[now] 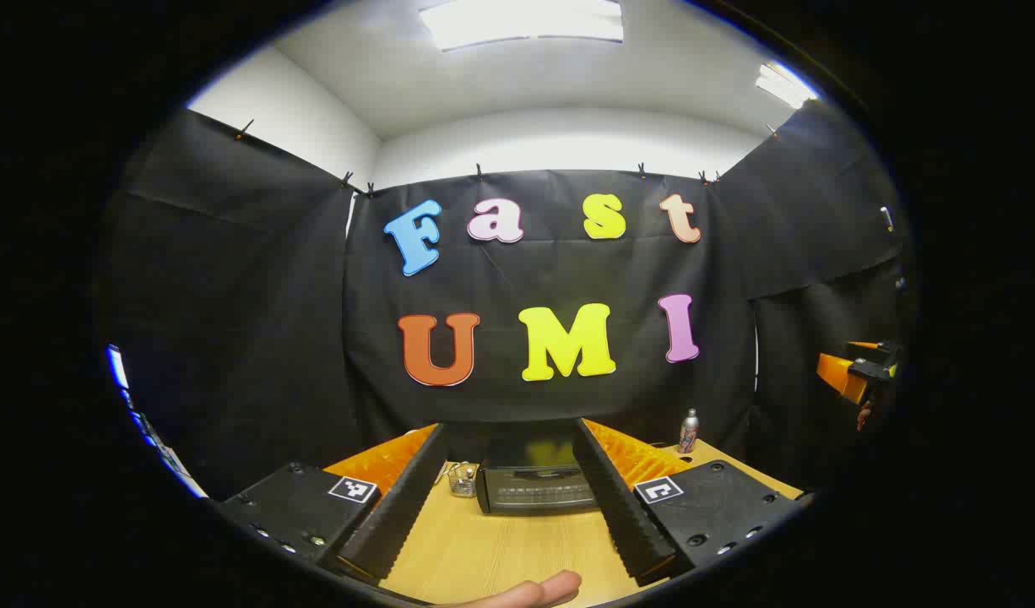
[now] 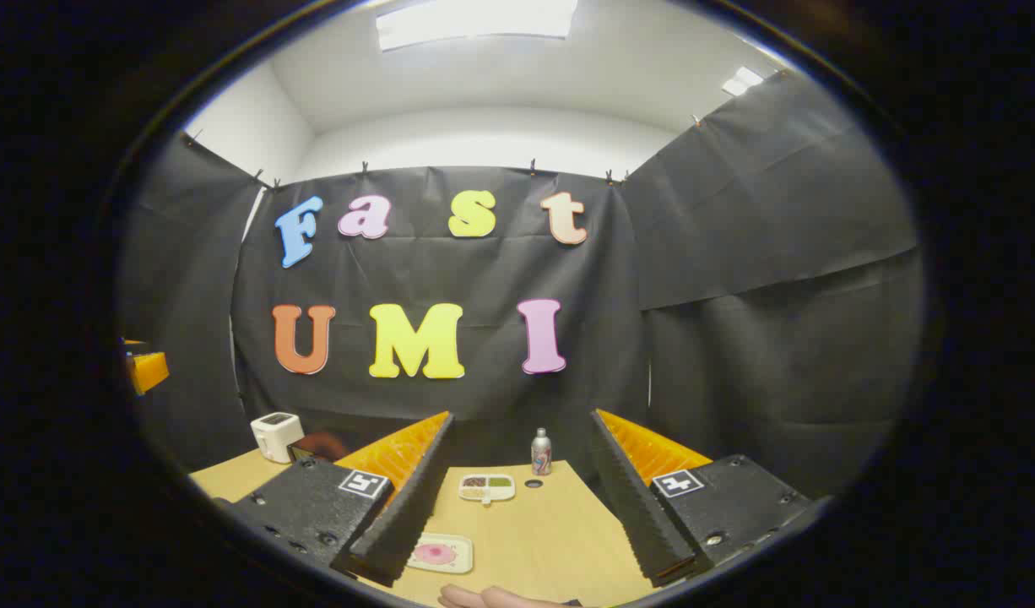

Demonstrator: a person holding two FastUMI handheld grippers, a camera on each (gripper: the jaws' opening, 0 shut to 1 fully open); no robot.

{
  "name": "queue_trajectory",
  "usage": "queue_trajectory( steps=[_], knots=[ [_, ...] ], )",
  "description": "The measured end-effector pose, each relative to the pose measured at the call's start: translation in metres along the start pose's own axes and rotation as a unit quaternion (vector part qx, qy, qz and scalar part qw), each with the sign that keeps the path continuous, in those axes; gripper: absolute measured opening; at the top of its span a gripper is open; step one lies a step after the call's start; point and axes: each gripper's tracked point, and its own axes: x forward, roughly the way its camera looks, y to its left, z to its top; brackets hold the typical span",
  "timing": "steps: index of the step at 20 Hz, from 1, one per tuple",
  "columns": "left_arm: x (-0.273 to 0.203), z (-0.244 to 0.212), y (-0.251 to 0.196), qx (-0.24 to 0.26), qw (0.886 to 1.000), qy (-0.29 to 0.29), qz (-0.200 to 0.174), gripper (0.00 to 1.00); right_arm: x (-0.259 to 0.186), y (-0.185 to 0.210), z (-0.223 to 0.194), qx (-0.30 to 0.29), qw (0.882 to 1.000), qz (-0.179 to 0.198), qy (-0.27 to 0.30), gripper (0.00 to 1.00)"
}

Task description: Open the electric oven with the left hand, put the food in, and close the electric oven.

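Start of task, nothing handled yet. In the left gripper view the left gripper [image 1: 507, 507] is held above the wooden table [image 1: 484, 557], fingers spread wide and empty; the electric oven [image 1: 536, 488] sits dead ahead at 12 o'clock between the fingers, well apart from them, its door apparently closed, though the handle is too small to make out. A small glass holder [image 1: 463, 479] stands just beside the oven at its 9 o'clock, a can [image 1: 689, 431] farther off at 2 o'clock. In the right gripper view the right gripper [image 2: 517, 515] is likewise spread open with nothing between its fingers; a food tray [image 2: 486, 485] with divided sections lies at 12 o'clock, a plate with a pink item [image 2: 440, 553] nearer at 7 o'clock, a white appliance [image 2: 276, 436] at 10 o'clock. Step in hand, as I judge it: the approach to the door. Next move calls for bringing the left gripper forward and down to the door's top edge, closing on the handle, then pulling down; the right waits to take the food.
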Motion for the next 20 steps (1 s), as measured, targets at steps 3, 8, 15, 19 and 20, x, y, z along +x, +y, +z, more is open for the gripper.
queue_trajectory(
  steps=[3, 8, 15, 19, 20],
  knots=[
    [0.004, -0.009, 0.003, 0.011, 1.0, 0.011, 0.01, 0.95, 0.001, -0.001, 0.001, -0.002, 1.0, 0.0, -0.004, 0.96],
    [0.006, -0.01, 0.006, 0.002, 1.0, 0.003, 0.016, 0.96, -0.002, -0.002, 0.001, 0.0, 1.0, 0.004, -0.011, 0.96],
    [0.029, -0.021, 0.023, -0.003, 0.999, 0.0, 0.04, 0.96, 0.001, -0.001, -0.006, 0.002, 1.0, 0.009, -0.016, 0.96],
    [0.054, -0.038, 0.01, -0.019, 1.0, 0.011, 0.018, 0.96, 0.009, -0.006, -0.009, 0.006, 1.0, 0.007, -0.017, 0.96],
    [0.063, -0.042, 0.01, -0.022, 1.0, 0.014, 0.017, 0.96, 0.01, -0.008, -0.01, 0.006, 1.0, 0.006, -0.018, 0.96]
  ],
)
